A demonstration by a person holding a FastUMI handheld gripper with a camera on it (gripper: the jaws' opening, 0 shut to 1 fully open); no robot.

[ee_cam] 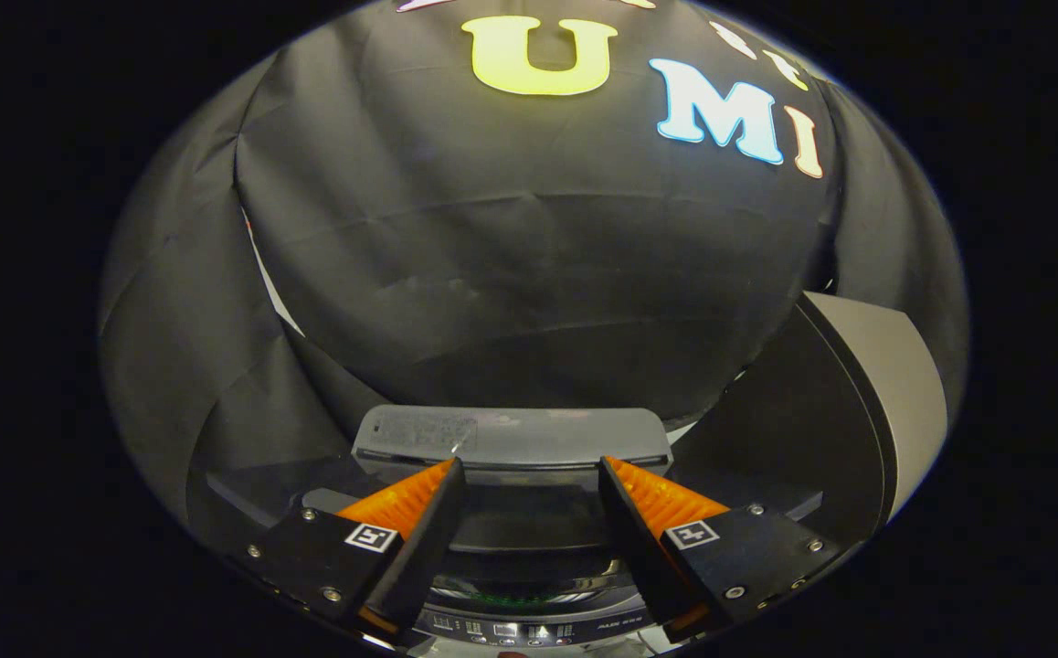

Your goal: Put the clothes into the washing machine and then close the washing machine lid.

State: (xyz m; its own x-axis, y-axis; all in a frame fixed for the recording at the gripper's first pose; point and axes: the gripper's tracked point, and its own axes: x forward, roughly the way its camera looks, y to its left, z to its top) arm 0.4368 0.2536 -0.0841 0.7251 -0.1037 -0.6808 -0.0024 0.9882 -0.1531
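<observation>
The washing machine (529,585) sits right below your gripper (529,480), its control strip (511,631) nearest you and what looks like the lid (511,434) just beyond the fingertips. I cannot tell whether that lid is down. Your fingers are spread apart, holding nothing, so judge the clothes either loaded or still waiting; closing may remain.

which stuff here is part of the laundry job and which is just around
Part of the job:
- washing machine, its control panel below the fingers
- lid, just ahead of the fingertips
- tongs, open, holding nothing

Just around:
- black cloth wall
- grey panel beside the machine
</observation>
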